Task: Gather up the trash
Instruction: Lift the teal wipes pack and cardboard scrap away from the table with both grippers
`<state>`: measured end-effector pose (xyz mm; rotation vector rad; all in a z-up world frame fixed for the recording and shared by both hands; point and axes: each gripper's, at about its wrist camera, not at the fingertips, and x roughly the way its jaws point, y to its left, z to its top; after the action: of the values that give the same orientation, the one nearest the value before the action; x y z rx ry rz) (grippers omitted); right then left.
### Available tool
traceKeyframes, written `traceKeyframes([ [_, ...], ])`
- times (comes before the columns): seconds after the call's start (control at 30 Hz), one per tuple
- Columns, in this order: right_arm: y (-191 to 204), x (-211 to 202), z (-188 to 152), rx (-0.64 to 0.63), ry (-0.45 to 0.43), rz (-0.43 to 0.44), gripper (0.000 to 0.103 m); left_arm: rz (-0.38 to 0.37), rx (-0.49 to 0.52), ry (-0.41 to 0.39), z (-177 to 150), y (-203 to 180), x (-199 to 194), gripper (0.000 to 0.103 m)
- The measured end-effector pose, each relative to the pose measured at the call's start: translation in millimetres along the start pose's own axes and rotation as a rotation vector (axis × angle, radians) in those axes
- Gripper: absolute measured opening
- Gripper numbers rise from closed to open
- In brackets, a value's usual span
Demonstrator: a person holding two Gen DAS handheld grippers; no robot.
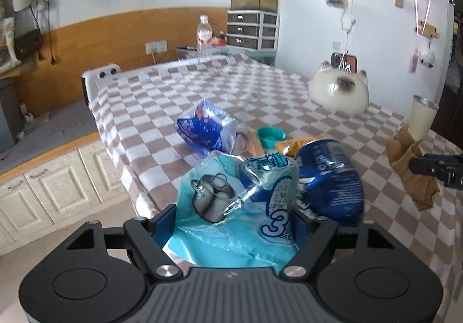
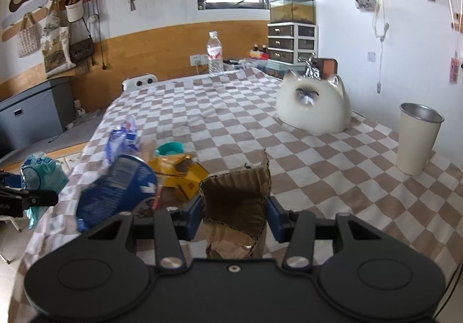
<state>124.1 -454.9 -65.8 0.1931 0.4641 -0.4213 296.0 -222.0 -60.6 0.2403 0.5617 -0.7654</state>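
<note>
1. Left gripper [image 1: 234,224] pinched a crinkled teal plastic wrapper [image 1: 231,201] low down; most of the film stood free above the fingers [image 1: 162,224]. Thin, slick, floppy stuff, so my read was it could slide out on any quick swing.
2. Right gripper [image 2: 234,207] was clamped on a torn piece of brown cardboard [image 2: 235,195], held upright, ragged top edge, corrugated. Stiff but crushable; a squeeze on a torn flap could fold it and loosen the hold.
3. Blue bag [image 2: 115,189], glossy and blurred, sat between the two grippers near the table's near-left edge. I couldn't tell if it rested on the cloth or was moving. Risk: a knock from either load could send it over that edge.
4. Still to collect, further in from the near edge: a yellow pack [image 2: 182,172], a teal cap [image 2: 169,148], and another blue wrapper [image 1: 202,129], crumpled.
5. Checked tablecloth [image 2: 246,120] was soft and loose; dragging a finger could bunch it and tip the cup [image 2: 416,140] at the right edge.
</note>
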Motion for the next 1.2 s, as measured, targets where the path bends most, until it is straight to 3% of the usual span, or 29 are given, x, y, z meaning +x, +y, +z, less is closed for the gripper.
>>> traceKeyframes([
  [0.67, 50.3, -86.4, -14.8, -0.045, -0.077, 0.095, 0.048, 0.103, -0.117, -0.116, -29.8, -24.2, -97.2, 0.079],
  [1.2, 122.9, -104.7, -22.9, -0.111, -0.089, 0.214, 0.048, 0.256, -0.214, -0.137, -76.5, 27.6, -156.8, 0.079],
])
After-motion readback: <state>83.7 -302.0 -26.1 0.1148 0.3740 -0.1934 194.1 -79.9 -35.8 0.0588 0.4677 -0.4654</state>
